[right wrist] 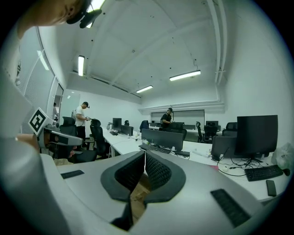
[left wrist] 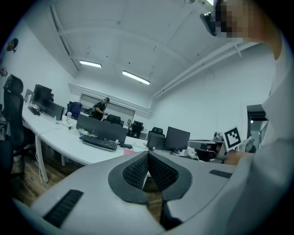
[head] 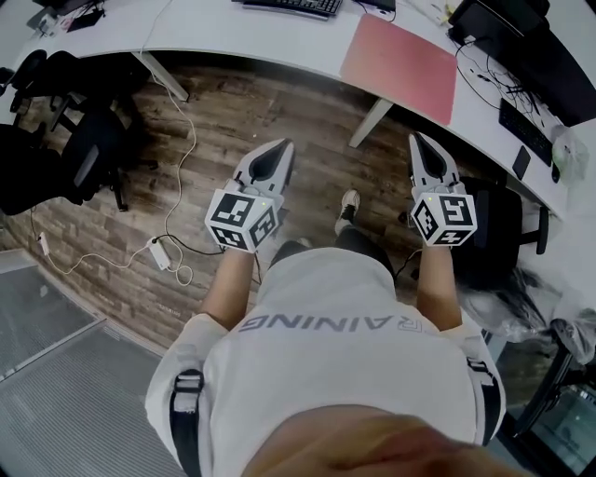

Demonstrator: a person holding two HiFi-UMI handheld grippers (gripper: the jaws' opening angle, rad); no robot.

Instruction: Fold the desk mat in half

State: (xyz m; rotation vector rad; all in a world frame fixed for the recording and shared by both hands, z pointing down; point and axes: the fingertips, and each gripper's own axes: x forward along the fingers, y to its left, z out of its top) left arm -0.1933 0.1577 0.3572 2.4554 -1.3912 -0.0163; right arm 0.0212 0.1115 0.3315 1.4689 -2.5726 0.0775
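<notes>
**Short of the desk, both grippers empty**

Over the wood floor (head: 279, 102), the left gripper (head: 282, 147) and right gripper (head: 417, 142) point roughly level toward the white desk (head: 233, 37). Each has its jaws pressed together on nothing, likely a carrying posture for the approach. The pink desk mat (head: 400, 61) lies flat and unfolded on that desk, well apart from both

Mat (head: 400, 67) on desk (head: 233, 37), right of keyboard (head: 291, 7); on floor (head: 279, 112) before desk, chair (head: 74, 158) far left, cable (head: 194, 130) beside it.
</notes>
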